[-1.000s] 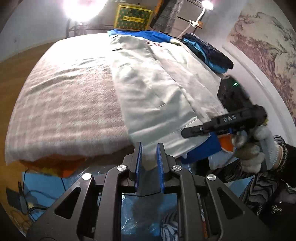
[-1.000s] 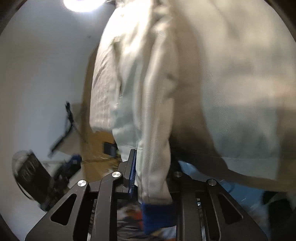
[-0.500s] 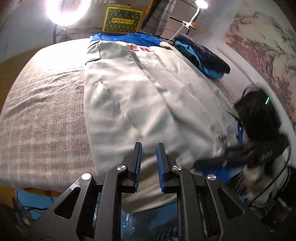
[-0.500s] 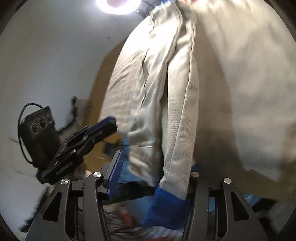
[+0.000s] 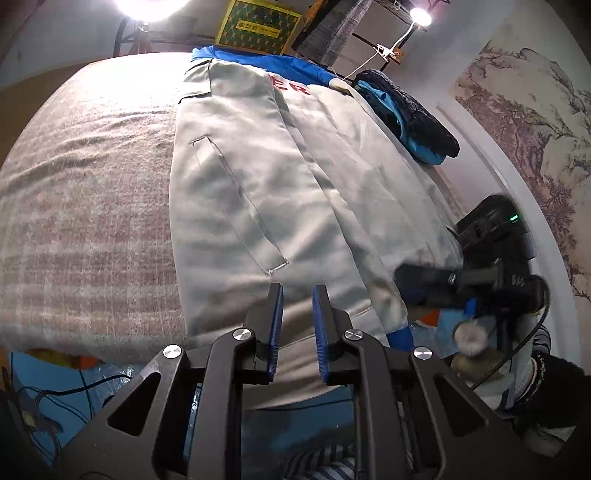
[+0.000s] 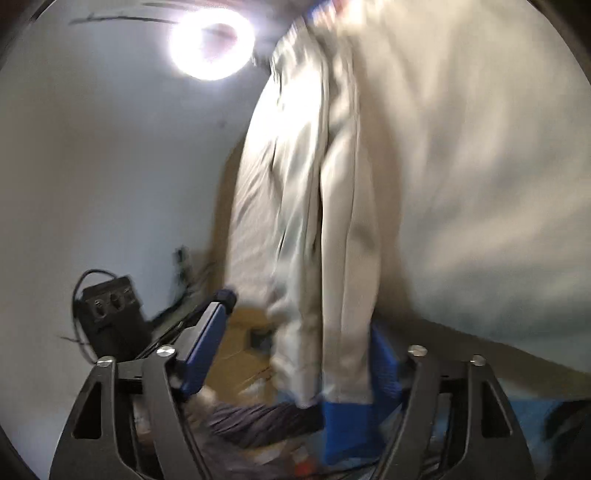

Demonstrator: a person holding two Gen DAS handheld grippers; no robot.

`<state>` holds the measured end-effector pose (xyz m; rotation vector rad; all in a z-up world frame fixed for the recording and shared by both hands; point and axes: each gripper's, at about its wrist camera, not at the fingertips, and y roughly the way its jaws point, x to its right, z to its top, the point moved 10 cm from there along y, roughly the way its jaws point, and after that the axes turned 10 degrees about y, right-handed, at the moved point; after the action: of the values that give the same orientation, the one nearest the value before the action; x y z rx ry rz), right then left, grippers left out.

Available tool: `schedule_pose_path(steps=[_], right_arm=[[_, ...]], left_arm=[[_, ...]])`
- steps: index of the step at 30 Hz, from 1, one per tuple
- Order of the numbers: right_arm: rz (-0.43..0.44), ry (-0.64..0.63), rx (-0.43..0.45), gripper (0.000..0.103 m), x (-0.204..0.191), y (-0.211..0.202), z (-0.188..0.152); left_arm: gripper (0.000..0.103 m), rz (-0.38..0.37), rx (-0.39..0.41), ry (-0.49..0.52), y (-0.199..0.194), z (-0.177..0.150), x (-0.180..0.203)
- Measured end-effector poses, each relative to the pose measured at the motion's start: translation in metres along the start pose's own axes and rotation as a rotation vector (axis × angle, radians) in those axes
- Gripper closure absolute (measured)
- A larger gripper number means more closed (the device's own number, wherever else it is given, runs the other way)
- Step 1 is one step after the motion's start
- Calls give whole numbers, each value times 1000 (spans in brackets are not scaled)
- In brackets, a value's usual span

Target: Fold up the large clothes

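Observation:
A light grey jacket (image 5: 280,192) with a blue collar and cuffs lies flat on the bed, its hem hanging over the near edge. My left gripper (image 5: 297,291) sits at that hem, jaws nearly together with hem fabric between the pads. In the right wrist view my right gripper (image 6: 301,314) has its jaws opening. The folded sleeve (image 6: 332,258) with its blue cuff (image 6: 347,417) hangs between them against the right finger, while the left pad stands apart from it. The right gripper (image 5: 413,288) shows blurred at the jacket's right lower corner.
A plaid blanket (image 5: 85,206) covers the bed. A pile of dark and blue clothes (image 5: 417,122) lies at the far right, near a wall mural (image 5: 517,129). A yellow-green box (image 5: 258,26) and a ring light (image 6: 212,40) stand behind. Cables (image 5: 55,391) lie on the floor.
The right jaws have spread wide, and the left pad has come off the sleeve. The left gripper has shifted along the hem, so more of the jacket front and its pocket shows.

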<state>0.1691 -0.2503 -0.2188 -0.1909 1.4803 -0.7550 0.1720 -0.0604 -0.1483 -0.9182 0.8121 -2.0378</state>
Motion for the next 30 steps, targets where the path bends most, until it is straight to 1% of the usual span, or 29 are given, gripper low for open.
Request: schedule_pose_path(steps=[2, 3, 4, 5, 7, 8, 9, 10, 11, 12, 13, 14, 15, 17, 18, 19, 20, 22, 23, 25, 26, 27, 28, 29, 30], right_arm=[[-111, -70, 65, 27, 2, -8, 10], [-151, -94, 59, 27, 1, -11, 7], [-152, -113, 35, 27, -1, -13, 3], [-146, -128, 21, 30, -3, -18, -1], [-180, -193, -13, 33, -9, -27, -21], [-184, -215, -34, 36, -6, -35, -30], [-194, -226, -50, 41, -12, -30, -41], [-209, -234, -68, 44, -9, -31, -50], [-223, -232, -87, 51, -2, -32, -58], [-228, -222, -100, 59, 10, -30, -54], [-227, -203, -112, 63, 14, -29, -58], [-220, -181, -123, 66, 18, -30, -60], [-218, -157, -125, 66, 23, -32, -61], [-215, -133, -112, 66, 29, -36, -55], [-208, -125, -112, 66, 30, -34, -51], [-195, -118, -113, 66, 29, -35, -49], [-190, -117, -112, 66, 29, -36, -49], [-186, -133, -103, 66, 26, -40, -48], [-184, -142, -103, 65, 25, -41, -49], [-179, -154, -103, 65, 22, -42, -51], [-179, -162, -106, 65, 20, -41, -51], [-179, -173, -111, 62, 17, -40, -53], [-180, -185, -116, 58, 15, -38, -55], [-182, -199, -119, 49, 13, -35, -57], [-194, -220, -124, 47, 12, -31, -60]], left_arm=[[88, 0, -1, 8, -1, -1, 4], [88, -4, 0, 13, -2, -1, 6], [88, -7, 2, 22, -3, -2, 8], [88, -4, 4, 32, -5, -3, 10], [88, -5, 4, 38, -6, -5, 12], [88, -17, -4, 38, -5, -9, 15], [88, -22, -8, 50, -4, -12, 20], [88, -22, -11, 73, -4, -16, 25], [86, -22, -18, 111, -3, -22, 34], [82, -18, -28, 166, -1, -30, 46], [72, -5, -37, 226, 2, -37, 58], [66, 11, -42, 271, 5, -43, 67], [65, 39, -52, 345, 10, -51, 79], [64, 80, -66, 425, 20, -60, 92], [64, 104, -72, 451, 26, -62, 96], [61, 133, -79, 480, 33, -64, 98], [60, 167, -89, 504, 39, -65, 97], [60, 259, -104, 516, 50, -62, 85], [71, 272, -109, 499, 52, -60, 76], [97, 227, -119, 428, 53, -55, 66], [99, 171, -106, 378, 46, -51, 64], [101, 150, -87, 349, 37, -47, 61], [102, 135, -69, 326, 30, -43, 58], [102, 106, -35, 279, 16, -36, 54], [102, 91, -14, 247, 7, -32, 50]])
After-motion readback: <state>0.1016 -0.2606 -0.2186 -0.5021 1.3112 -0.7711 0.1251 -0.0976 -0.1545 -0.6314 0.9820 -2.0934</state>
